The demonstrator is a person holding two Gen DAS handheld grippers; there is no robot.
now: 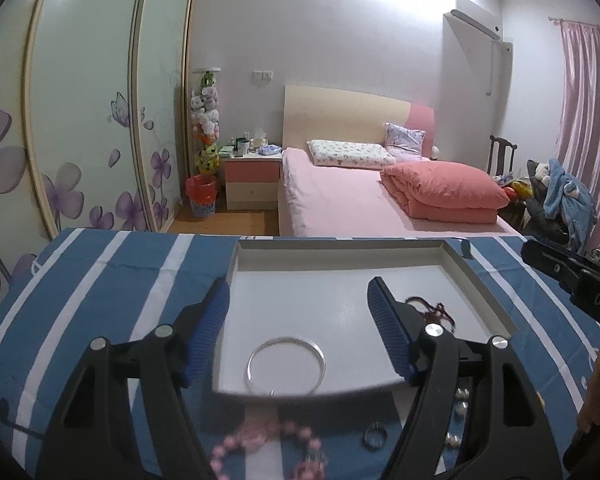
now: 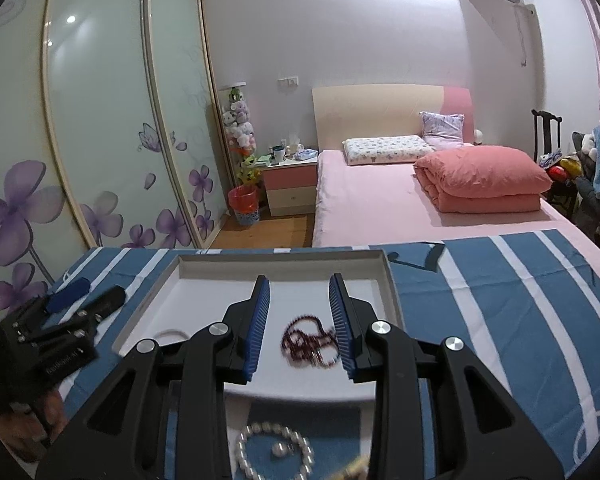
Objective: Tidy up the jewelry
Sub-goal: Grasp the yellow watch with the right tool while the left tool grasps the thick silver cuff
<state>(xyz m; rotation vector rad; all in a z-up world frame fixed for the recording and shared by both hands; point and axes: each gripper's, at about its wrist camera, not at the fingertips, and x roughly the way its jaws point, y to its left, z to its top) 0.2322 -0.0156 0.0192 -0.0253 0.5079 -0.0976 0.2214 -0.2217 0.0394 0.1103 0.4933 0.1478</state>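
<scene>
Two grippers hover over a desk covered in blue cloth with white stripes. Centre frame in both views sits a shallow white tray of stiff card with low upright walls and a smooth matte floor.

Left gripper: jaws wide, ribbed blue pads on black plastic arms, nothing between them. Below it, at the tray's near edge, lies a thin polished silver bangle, a plain circular hoop.

Right gripper: jaws part open at a narrow gap, not pressing on anything. Under the gap, on the tray floor, rests a dark red bead strand, bunched in loose loops, motion-blurred.

Outside the tray, on the cloth at lower frame: a pink bead bracelet, blurred; a small metal ring; a white pearl bracelet of round glossy beads encircling a single loose pearl.
</scene>
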